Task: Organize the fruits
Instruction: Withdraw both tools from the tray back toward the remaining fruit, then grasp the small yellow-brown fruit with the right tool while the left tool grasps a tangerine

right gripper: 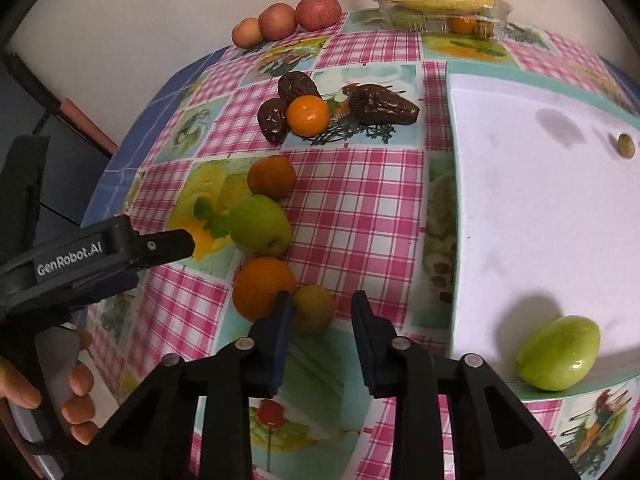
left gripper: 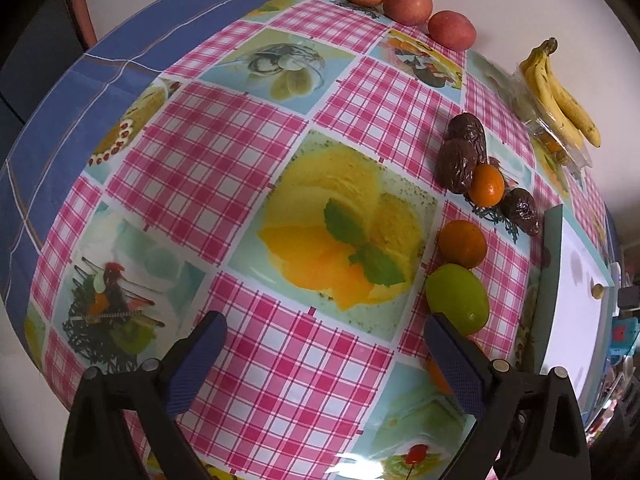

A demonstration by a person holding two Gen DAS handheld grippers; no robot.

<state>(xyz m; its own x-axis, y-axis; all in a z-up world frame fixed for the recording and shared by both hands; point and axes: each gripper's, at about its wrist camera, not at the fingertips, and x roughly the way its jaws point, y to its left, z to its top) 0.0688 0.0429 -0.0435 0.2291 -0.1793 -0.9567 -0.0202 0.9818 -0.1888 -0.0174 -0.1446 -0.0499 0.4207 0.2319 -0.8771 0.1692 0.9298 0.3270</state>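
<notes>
Bright indoor light, heavy fisheye, both views sharp enough for me.
Glare streak on the tablecloth (left gripper: 362, 458) near my left wrist view's bottom; soft shadow behind the green fruit (right gripper: 558, 354) on the white board (right gripper: 540, 208); dark vignetted corners, edges bent.

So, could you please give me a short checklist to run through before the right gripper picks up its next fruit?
1. Right gripper open and empty: ok.
2. Small yellow-green round fruit between its fingers: not ok, it lies ahead, nearer the left finger.
3. Large round orange clear of that fruit: not ok, they appear to touch.
4. Free room on the white foam board: ok; only a green oval fruit and a tiny fruit lie there.
5. Left gripper open and out of the way: ok.
</notes>
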